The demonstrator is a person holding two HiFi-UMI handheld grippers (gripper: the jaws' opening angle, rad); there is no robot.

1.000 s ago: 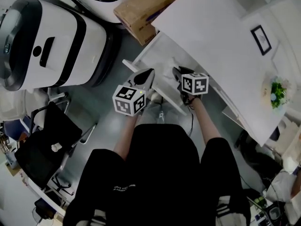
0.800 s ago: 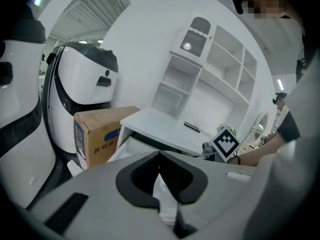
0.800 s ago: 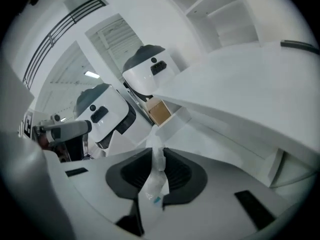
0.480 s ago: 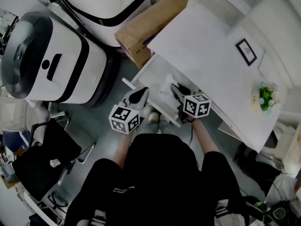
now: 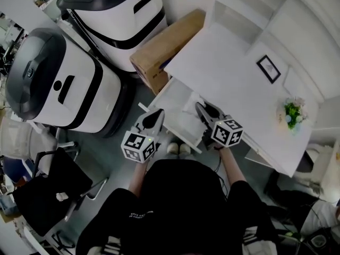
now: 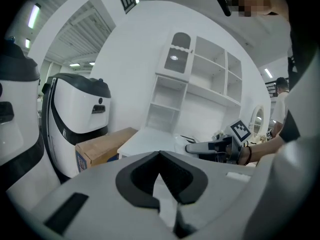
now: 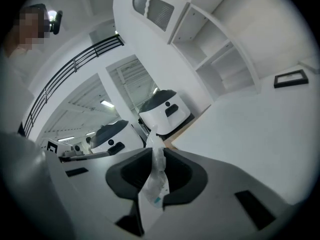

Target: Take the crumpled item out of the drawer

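Note:
The crumpled item (image 7: 154, 178) is a white, twisted wrapper, and my right gripper (image 7: 152, 151) is shut on it. In the head view the right gripper (image 5: 200, 108) holds this crumpled item (image 5: 190, 102) over the open white drawer (image 5: 171, 104) under the desk. My left gripper (image 5: 157, 115) hovers at the drawer's front left corner. Its jaws meet at the tips with nothing between them (image 6: 160, 156). The left gripper view also shows the right gripper (image 6: 207, 147) off to the right.
Two large white-and-black machines (image 5: 58, 86) (image 5: 119, 20) stand to the left. A cardboard box (image 5: 164, 41) lies beside the white desk (image 5: 234, 84), which carries a picture frame (image 5: 268, 68) and a small plant (image 5: 291, 113). A black chair (image 5: 45, 187) is at lower left.
The head view has shifted and takes in more of the desk and machines. Both grippers stay over the drawer, the right one still holding the crumpled item.

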